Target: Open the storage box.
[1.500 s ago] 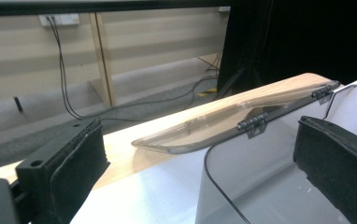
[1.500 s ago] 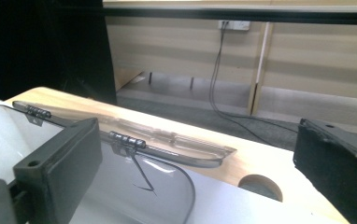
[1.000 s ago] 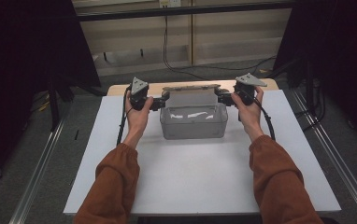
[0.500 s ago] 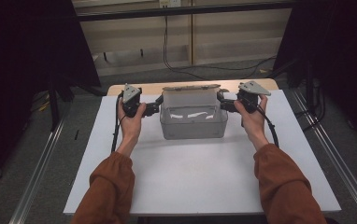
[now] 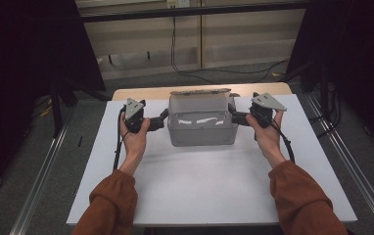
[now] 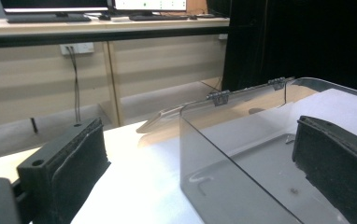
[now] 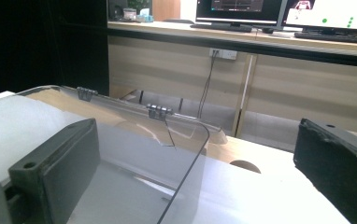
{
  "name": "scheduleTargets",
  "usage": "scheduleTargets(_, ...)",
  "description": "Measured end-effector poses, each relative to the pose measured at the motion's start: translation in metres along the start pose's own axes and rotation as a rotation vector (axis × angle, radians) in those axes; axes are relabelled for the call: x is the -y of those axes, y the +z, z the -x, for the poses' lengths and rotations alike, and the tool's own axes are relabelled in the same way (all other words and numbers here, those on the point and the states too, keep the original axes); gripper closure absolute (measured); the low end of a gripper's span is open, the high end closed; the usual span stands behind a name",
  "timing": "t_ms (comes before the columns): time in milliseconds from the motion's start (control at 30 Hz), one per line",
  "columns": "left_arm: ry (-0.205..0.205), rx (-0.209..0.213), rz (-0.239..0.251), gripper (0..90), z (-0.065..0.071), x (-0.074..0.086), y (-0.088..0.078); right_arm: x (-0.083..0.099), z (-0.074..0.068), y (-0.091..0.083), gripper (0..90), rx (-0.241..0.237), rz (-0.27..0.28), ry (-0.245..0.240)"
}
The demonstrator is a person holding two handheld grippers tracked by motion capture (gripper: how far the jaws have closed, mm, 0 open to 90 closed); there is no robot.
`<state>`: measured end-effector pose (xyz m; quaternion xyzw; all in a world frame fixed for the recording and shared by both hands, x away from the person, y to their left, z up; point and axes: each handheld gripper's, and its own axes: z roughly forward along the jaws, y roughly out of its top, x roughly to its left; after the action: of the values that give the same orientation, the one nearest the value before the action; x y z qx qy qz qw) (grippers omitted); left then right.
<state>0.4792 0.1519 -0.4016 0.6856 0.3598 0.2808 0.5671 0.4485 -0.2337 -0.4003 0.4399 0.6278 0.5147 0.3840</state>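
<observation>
Both tongs point(image 5: 163, 119) point(image 5: 234, 116) now straddle clear box point(image 5: 202, 128) walls; hinges point(image 6: 218, 96) visible close-up.

No readable text anywhere.
Monitors point(image 7: 335, 14) on the far desk show graphics and green dots, too small and blurred to read; clear box point(image 5: 202, 122), wall socket point(image 6: 76, 48) and both grippers carry no legible label, brand or number.

Grey floor point(image 5: 53, 147), beige wall panels point(image 5: 244, 29), dark curtains point(image 5: 28, 49)
</observation>
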Motion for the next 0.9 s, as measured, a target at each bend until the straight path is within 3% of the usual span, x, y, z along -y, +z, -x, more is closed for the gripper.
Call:
scheduleTargets(133, 0.012, 0.016, 0.001, 2.9, 0.005, 0.003, -0.006, 0.003, -0.002, -0.006, 0.0, 0.004, 0.000, -0.005)
scheduleTargets(300, -0.029, 0.014, 0.013, 2.9, 0.008, 0.017, -0.015, 0.010, -0.002, -0.013, 0.0, -0.001, -0.010, -0.008)
scheduleTargets(367, -0.016, 0.023, -0.007, 2.9, 0.009, 0.020, -0.018, 0.014, -0.002, -0.016, 0.0, 0.002, -0.005, -0.004)
scheduleTargets(900, -0.020, 0.017, 0.016, 2.7, 0.013, 0.032, -0.053, 0.028, -0.009, -0.047, 0.0, 0.004, -0.010, -0.009)
